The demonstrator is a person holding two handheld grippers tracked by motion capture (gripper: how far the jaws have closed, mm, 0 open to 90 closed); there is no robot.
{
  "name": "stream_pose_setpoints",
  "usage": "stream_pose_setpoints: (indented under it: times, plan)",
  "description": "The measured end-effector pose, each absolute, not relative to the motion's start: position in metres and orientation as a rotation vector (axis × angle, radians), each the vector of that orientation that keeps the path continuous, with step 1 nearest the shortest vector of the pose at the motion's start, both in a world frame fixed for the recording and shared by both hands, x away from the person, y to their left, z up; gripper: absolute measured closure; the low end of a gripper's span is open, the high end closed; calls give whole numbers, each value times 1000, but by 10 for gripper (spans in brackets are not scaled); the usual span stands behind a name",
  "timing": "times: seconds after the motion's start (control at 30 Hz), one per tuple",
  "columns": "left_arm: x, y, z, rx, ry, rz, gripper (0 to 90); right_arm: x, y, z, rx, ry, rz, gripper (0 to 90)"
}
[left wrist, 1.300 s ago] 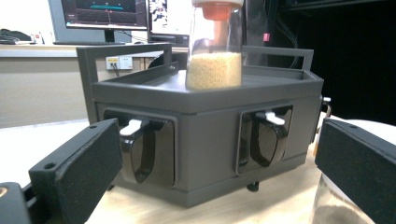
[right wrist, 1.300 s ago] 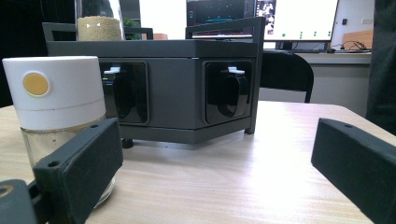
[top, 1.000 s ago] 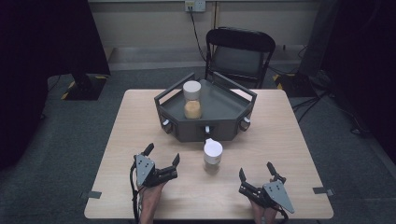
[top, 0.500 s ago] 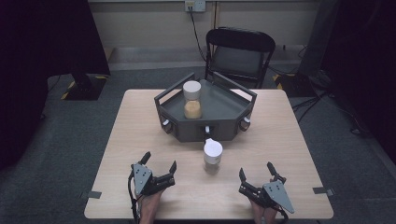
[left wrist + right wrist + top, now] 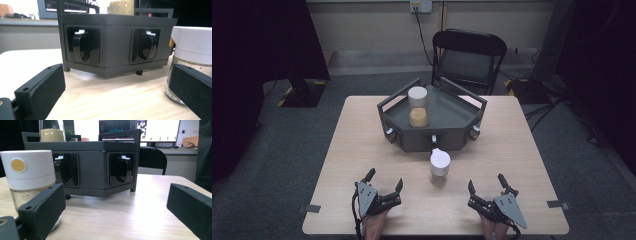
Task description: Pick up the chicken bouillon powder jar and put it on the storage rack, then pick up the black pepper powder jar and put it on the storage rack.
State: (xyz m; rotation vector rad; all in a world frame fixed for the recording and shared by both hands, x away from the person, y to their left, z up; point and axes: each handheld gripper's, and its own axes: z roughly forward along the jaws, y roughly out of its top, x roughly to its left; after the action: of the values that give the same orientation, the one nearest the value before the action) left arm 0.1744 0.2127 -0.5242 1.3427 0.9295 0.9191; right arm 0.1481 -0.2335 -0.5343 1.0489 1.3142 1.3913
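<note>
Grain-filled jar [image 5: 418,111] in grey tray [image 5: 457,117], near-empty jar [image 5: 439,169] on table [image 5: 352,145]

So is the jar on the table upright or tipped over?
Upright. The jar stands on its glass base with its white cap on top, apart from the tray.

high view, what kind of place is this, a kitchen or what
Probably a lab or office set up for recording, not a kitchen: a bare wooden table on grey carpet, a folding chair, and computer monitors behind.
</note>
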Motion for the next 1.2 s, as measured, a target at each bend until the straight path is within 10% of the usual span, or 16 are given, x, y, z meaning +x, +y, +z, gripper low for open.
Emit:
stream_pose_setpoints:
  times: [1.2]
  plan:
    - [170,207,-531,1318,908,980,4,148,-234,-530,1047,1315,1402,11]
